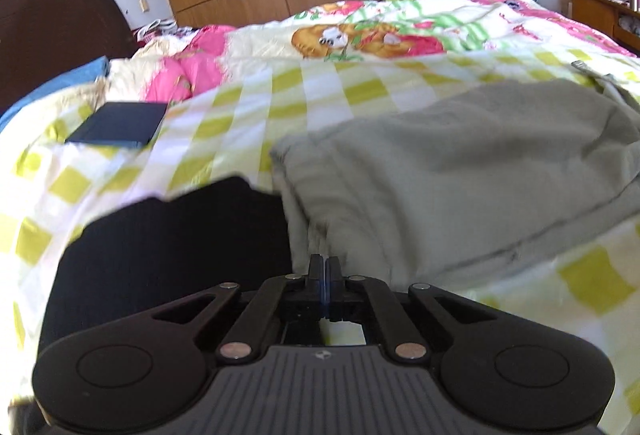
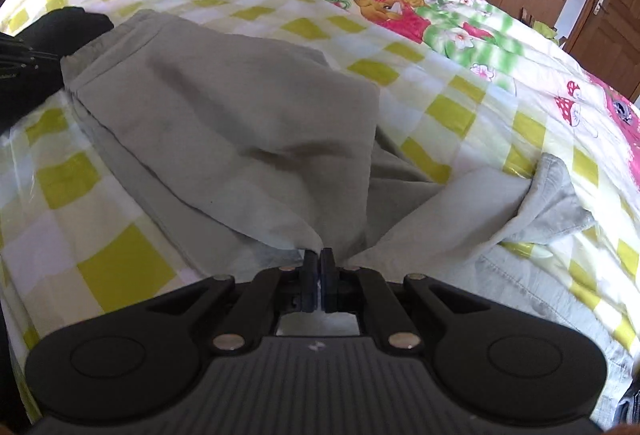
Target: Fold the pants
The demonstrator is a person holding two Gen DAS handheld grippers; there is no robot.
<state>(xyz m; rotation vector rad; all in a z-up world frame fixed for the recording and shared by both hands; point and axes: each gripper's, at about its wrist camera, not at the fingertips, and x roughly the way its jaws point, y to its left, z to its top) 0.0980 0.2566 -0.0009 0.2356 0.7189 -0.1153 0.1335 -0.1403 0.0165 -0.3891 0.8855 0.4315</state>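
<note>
Grey pants [image 2: 240, 123] lie on the bed [image 2: 120, 267], folded lengthwise w/ one leg end flipped back at right. Right tool [image 2: 319, 267] is clamped on fabric at the near edge; left tool [image 1: 324, 271] looks closed at the waistband end, but can't tell if it grips cloth. Judging by this, approx halfway: cross folds left.

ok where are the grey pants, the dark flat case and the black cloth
grey pants [image 2: 240, 107], right wrist view, middle of the folded upper layer
dark flat case [image 1: 118, 125], left wrist view, its top face
black cloth [image 1: 172, 235], left wrist view, its middle
</note>
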